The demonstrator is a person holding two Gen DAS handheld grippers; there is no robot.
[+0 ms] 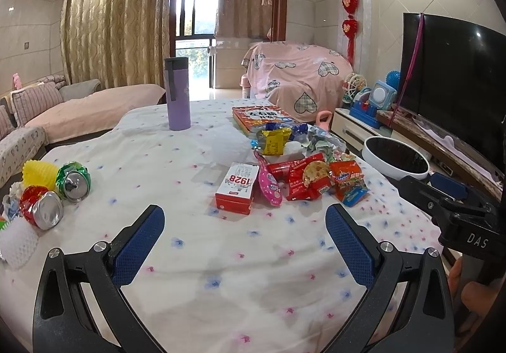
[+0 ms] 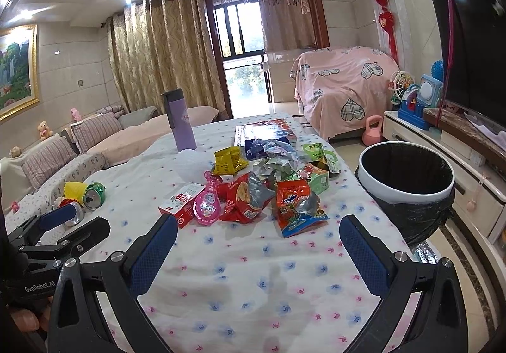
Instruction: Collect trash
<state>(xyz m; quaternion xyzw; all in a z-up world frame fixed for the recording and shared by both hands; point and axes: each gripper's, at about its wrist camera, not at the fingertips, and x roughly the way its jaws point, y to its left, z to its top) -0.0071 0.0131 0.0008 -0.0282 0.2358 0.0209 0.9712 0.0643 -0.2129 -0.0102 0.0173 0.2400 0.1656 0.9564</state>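
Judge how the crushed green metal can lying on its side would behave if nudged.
The crushed green metal can lies on its side, so it may roll, though dents probably make it wobble and stop. It looks empty, likely light. The soft tablecloth should damp sliding.

Left gripper (image 1: pixel 245 228): hovering low with blue-padded fingers (image 1: pixel 139 245) spreading wide, gripping nothing. Right gripper (image 2: pixel 257 237): hanging level beside it on the right, pads (image 2: pixel 363 258) likewise gaping, empty. A hand (image 2: pixel 30 318) is clutching the left handle at the near edge.
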